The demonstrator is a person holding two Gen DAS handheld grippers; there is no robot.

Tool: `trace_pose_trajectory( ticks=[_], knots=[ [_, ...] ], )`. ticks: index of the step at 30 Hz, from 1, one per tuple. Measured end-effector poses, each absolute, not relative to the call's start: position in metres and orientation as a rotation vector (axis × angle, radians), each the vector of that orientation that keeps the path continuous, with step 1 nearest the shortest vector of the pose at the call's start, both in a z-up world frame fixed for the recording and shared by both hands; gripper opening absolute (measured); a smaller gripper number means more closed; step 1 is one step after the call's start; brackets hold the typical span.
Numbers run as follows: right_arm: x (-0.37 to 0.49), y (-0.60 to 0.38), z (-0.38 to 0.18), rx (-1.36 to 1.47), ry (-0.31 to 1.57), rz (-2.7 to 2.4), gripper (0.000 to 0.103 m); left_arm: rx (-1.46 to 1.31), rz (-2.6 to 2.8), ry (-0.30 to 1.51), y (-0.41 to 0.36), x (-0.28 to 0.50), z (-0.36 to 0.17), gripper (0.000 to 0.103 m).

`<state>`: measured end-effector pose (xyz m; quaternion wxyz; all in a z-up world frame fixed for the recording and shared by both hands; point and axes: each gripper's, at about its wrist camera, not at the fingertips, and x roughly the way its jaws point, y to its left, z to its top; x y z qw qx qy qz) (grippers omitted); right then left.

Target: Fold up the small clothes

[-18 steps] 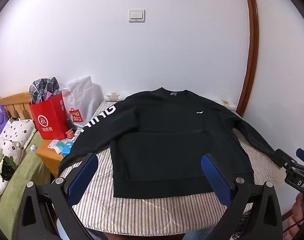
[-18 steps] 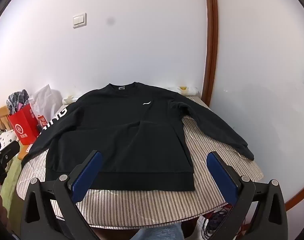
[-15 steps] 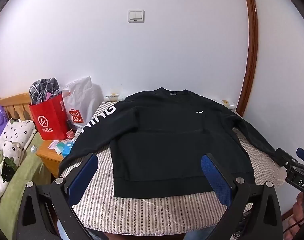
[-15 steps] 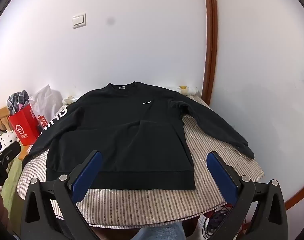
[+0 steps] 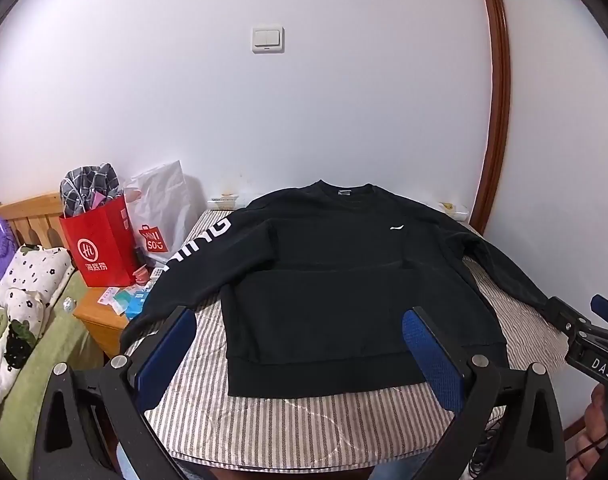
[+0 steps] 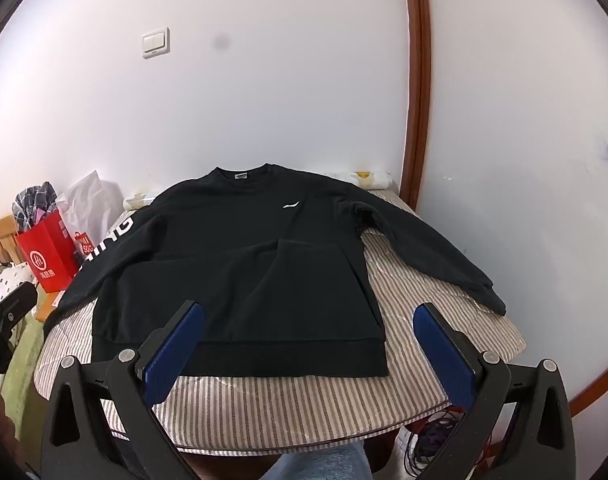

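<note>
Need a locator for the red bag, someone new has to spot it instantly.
Start at the striped table with the black sweatshirt. On the wooden nightstand to its left stand two bags; the red bag, not the white bag, holds plaid cloth.

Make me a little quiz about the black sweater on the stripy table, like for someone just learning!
1. True or false: the black sweater is already folded in half.
2. What is the left claw holding? A) a sleeve B) nothing C) the red bag
3. Fill in: the sleeve with white letters hangs over the table edge on the side of the ____ bag.

Key:
1. False. It lies spread out on the striped table cover, both sleeves out.
2. B. Both the left claw and the right claw are open and empty, apart from the cloth.
3. Red.
</note>
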<state>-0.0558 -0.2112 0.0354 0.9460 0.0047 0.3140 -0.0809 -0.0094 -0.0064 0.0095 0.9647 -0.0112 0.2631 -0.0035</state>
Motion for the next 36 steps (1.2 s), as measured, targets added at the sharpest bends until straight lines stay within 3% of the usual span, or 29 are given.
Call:
trace_pose_trajectory(
  ticks=[36],
  knots=[
    [-0.054,-0.208,0.037,-0.022,0.639,-0.178,0.103,-0.027,-0.004,0.536,-0.004,-0.012,-0.004,0.103]
  ],
)
